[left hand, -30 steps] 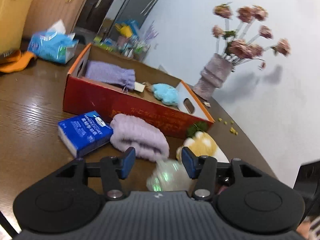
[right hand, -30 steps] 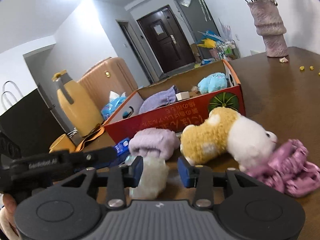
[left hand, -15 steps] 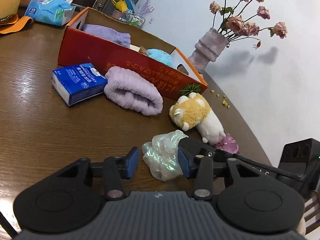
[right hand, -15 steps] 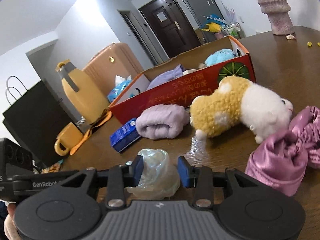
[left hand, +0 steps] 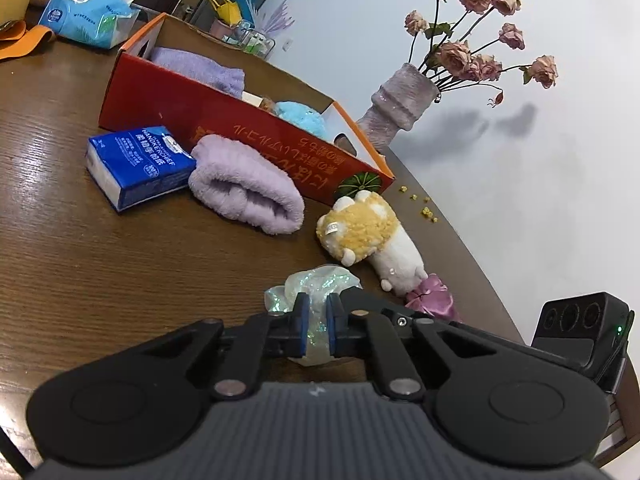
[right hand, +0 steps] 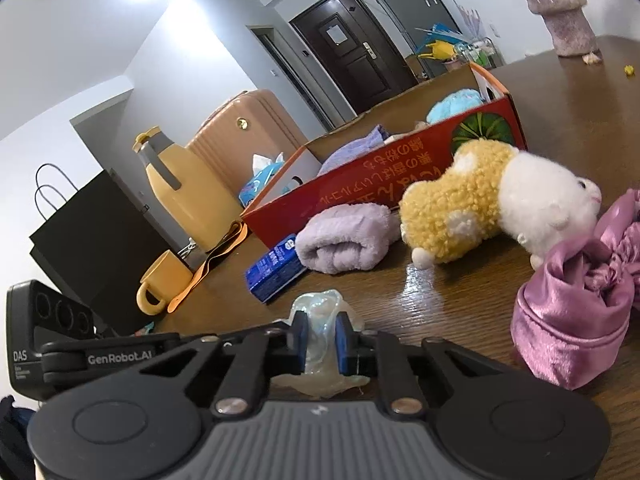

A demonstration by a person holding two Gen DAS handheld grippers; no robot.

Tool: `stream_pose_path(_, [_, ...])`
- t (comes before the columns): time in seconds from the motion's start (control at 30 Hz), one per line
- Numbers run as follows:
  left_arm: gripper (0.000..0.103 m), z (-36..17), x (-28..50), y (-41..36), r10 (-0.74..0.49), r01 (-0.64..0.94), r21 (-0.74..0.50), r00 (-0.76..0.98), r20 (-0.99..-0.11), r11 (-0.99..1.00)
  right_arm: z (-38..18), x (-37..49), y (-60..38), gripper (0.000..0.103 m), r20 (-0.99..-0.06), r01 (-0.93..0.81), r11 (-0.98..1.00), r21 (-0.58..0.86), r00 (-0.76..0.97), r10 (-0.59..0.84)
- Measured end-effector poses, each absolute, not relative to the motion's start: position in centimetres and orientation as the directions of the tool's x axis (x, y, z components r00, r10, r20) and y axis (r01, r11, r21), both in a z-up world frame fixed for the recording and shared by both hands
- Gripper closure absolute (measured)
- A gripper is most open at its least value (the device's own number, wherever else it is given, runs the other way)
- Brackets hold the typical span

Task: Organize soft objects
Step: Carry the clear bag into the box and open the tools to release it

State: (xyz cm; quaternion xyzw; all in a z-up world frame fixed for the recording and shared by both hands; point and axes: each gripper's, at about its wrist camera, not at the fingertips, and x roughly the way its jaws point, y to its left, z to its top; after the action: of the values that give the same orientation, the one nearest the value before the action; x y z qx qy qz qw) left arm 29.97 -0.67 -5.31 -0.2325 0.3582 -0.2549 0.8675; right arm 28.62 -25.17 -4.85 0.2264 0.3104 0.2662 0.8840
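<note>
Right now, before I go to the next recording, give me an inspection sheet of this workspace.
Surface: brown wooden table, small yellow crumbs near the vase.
Job's things: iridescent scrunchie; rolled lilac towel; plush toy; pink satin cloth; red box holding a towel and a blue plush.
Clutter: blue tissue pack, yellow mug.
Grippers: left tool and right tool both just closed on the scrunchie.
Cables: nothing seen.
Surroundings: vase of roses, suitcase, door.

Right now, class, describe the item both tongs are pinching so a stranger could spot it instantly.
Start at the red cardboard box on the wooden table, then come past the yellow-and-white plush toy toward the cameras. There lies the iridescent translucent pouch: shimmery, crinkly film, unlike its fuzzy neighbours.
</note>
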Motion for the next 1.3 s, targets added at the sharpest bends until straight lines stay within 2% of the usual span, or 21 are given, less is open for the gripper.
stream_pose_path(0.23, [0.095,-0.5,31.4,-0.9,-0.615,0.364,-0.533,0.659,-0.433,0.764,0.2,30.1,-25.3,0.094,-0.375,-0.368,0.767,0.526,0.708,0.598])
stream_pose_path(0.4, [0.095,4.9,38.9,-1.3,-0.559,0.397,-0.413,0.711,-0.425,0.820,5.3,39.0,-24.5,0.095,-0.368,-0.382,0.775,0.503,0.717,0.592])
stream_pose_path(0.53, [0.095,6.0,46.5,0.1,-0.488,0.353,-0.347,0.731,-0.478,0.869,6.3,48.3,-21.4,0.095,-0.431,-0.346,0.787,0.510,0.689,0.583])
stream_pose_path(0.7, [0.095,2.6,54.5,3.8,-0.396,0.215,-0.351,0.693,-0.603,0.911,2.5,57.1,-16.4,0.095,-0.537,-0.282,0.789,0.546,0.605,0.588])
stream_pose_path(0.83, [0.094,0.4,55.9,4.7,-0.248,0.152,-0.201,0.709,-0.660,0.968,-1.2,60.3,-13.0,0.095,-0.597,-0.235,0.783,0.576,0.533,0.599])
stream_pose_path(0.97, [0.094,-0.5,55.5,5.8,-0.243,0.174,-0.171,0.722,-0.648,0.970,-3.2,61.0,-11.9,0.090,-0.616,-0.185,0.769,0.612,0.498,0.610])
stream_pose_path(1.1, [0.090,0.4,55.0,6.1,-0.239,0.171,-0.167,0.720,-0.652,0.971,-1.8,60.0,-11.8,0.069,-0.640,-0.180,0.807,0.562,0.524,0.562])
stream_pose_path(1.13, [0.089,0.9,54.7,6.2,-0.234,0.167,-0.165,0.725,-0.648,0.972,-1.0,59.5,-12.2,0.069,-0.638,-0.185,0.809,0.558,0.528,0.561])
stream_pose_path(1.23, [0.074,3.3,52.8,6.1,-0.220,0.167,-0.142,0.762,-0.609,0.976,1.9,57.7,-14.1,0.066,-0.620,-0.230,0.831,0.506,0.574,0.536])
stream_pose_path(1.3, [0.068,5.3,51.1,6.0,-0.211,0.169,-0.127,0.785,-0.582,0.977,4.6,55.6,-15.8,0.062,-0.607,-0.267,0.859,0.437,0.617,0.501])
